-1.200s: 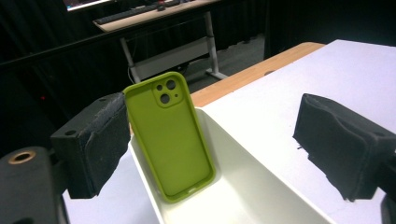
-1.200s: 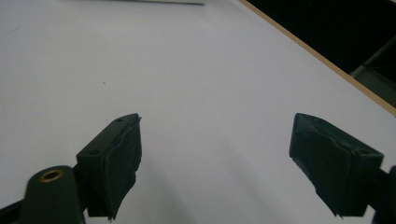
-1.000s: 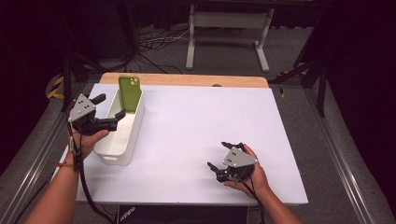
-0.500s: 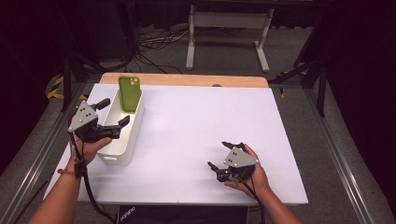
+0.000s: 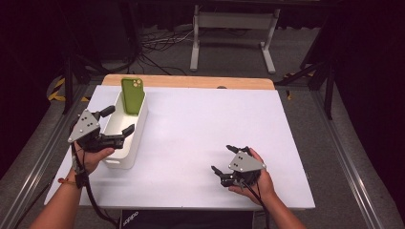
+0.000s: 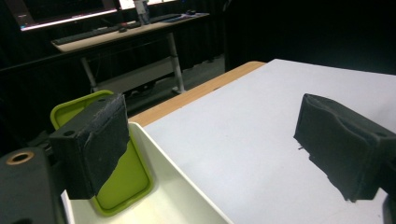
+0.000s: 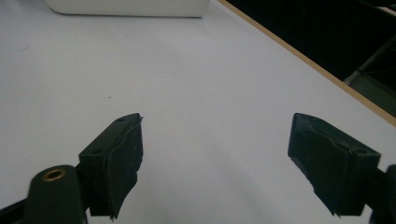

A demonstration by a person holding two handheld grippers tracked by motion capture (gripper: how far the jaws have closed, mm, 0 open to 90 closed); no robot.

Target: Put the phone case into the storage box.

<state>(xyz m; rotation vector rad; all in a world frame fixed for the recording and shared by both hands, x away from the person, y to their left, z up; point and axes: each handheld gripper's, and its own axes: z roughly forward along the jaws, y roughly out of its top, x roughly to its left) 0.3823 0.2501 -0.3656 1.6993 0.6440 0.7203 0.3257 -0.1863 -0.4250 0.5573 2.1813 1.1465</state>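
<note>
A green rectangular phone (image 5: 132,94) is seen standing upright against the far end wall of a white oblong plastic bin (image 5: 139,138) at the left of a white table (image 5: 200,124). The left gripper (image 5: 116,126) is held at the bin's near half, its jaws spread wide across the bin (one at each long side) with nothing clamped; the phone lies just beyond it. The right gripper (image 5: 223,159) is held at the near right, well apart, jaws parted and empty.

Green phone (image 5: 132,94); white bin (image 5: 125,133); white table (image 5: 200,124); black grippers.
</note>
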